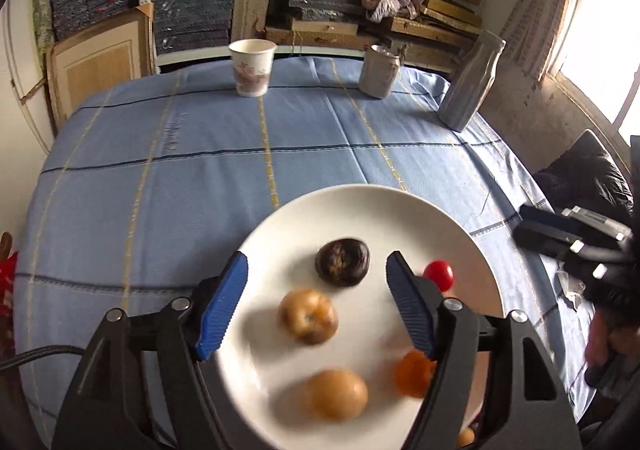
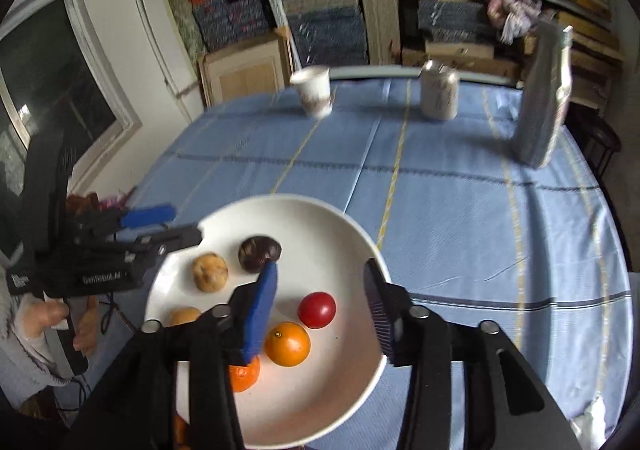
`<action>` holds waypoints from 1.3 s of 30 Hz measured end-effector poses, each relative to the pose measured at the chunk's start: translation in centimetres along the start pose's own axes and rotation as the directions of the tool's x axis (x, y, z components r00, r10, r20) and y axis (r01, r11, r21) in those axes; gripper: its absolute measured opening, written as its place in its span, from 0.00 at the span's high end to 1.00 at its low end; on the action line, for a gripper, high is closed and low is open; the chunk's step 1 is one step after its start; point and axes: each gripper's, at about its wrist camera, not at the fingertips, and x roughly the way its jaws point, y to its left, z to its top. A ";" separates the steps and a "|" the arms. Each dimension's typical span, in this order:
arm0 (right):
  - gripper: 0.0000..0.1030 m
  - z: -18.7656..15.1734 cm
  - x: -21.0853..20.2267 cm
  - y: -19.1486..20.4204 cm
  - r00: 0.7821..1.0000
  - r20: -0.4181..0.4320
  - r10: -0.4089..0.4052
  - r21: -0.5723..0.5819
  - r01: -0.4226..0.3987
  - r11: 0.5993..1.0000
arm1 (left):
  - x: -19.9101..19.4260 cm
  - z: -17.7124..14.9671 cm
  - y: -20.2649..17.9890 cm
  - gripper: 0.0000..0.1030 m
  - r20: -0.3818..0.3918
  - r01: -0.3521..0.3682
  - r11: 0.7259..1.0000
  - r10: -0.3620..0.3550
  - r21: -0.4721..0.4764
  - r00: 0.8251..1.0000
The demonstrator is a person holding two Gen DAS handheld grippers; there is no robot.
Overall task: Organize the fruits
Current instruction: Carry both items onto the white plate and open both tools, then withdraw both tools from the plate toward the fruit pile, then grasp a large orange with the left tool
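Observation:
A white plate (image 1: 280,234) (image 2: 288,206) lies on the near part of the blue checked tablecloth. On it are a dark wrinkled fruit (image 1: 342,261) (image 2: 260,253), two tan fruits (image 1: 308,316) (image 1: 336,394), a red tomato (image 1: 439,274) (image 2: 317,309) and an orange (image 2: 288,343). A second orange (image 2: 244,372) is half hidden by a blue pad. My left gripper (image 1: 317,258) hovers open over the plate's left half, its pads clear of the fruit. My right gripper (image 2: 320,270) is open above the tomato and the orange, touching neither.
A paper cup (image 1: 253,66), a can (image 1: 378,70) and a grey wrapped bottle (image 1: 472,82) stand along the table's far edge. Packed shelves rise behind. A small orange (image 1: 466,437) lies beside the plate's near rim. A person's hand (image 2: 52,326) holds the left gripper's handle.

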 end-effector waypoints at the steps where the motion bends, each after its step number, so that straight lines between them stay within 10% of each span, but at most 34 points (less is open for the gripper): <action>1: 0.47 -0.1 -1.5 0.0 1.000 0.027 -0.008 0.003 0.008 1.000 | -0.7 -0.5 0.1 0.28 0.000 -0.007 1.000 0.007 -0.003 1.000; 14: 0.32 -10.0 -9.7 -2.2 1.000 -0.015 -0.025 0.189 0.028 0.982 | -5.7 -13.2 -2.2 0.27 -0.118 0.000 0.999 0.004 0.036 0.993; 39: 0.26 -14.4 -12.5 -3.1 0.998 -0.048 -0.042 0.276 0.054 0.960 | -4.8 -16.0 -2.7 0.06 -0.134 -0.071 0.992 0.085 0.103 0.987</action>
